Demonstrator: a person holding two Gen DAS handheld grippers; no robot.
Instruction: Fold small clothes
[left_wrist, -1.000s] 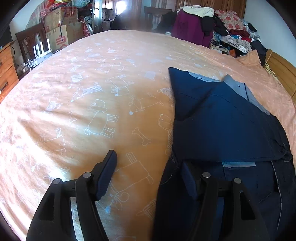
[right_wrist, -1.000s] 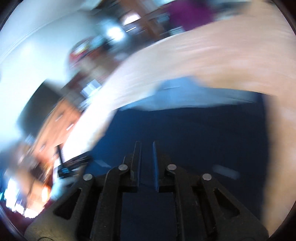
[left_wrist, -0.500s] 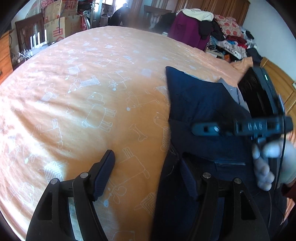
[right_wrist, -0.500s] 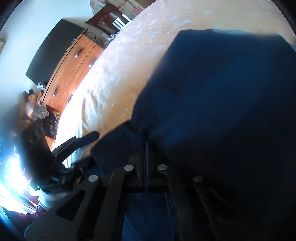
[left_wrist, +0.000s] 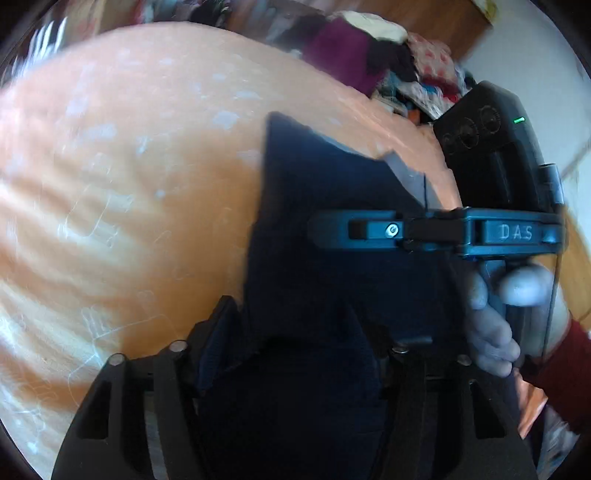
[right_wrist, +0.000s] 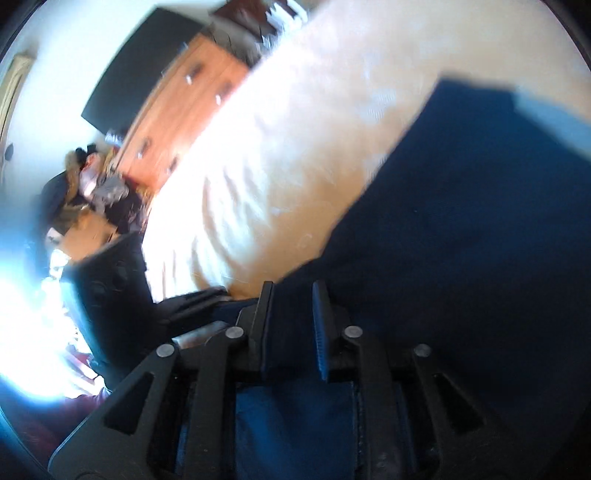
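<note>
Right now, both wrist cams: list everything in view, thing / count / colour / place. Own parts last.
navy garment: 1, dark blue with a paler grey-blue lining, on the bed, right of centre
bed sheet: 1, orange with white prints, under the garment
clothes pile: 1, mixed colours with a maroon piece, past the bed's far side
dresser: 1, brown wood, beside the bed
dark panel: 1, black, above the dresser
left gripper: 1, black, open, fabric between its fingers
right gripper: 1, black, partly open over the garment
hand: 1, red sleeve, holding the right gripper's handle
</note>
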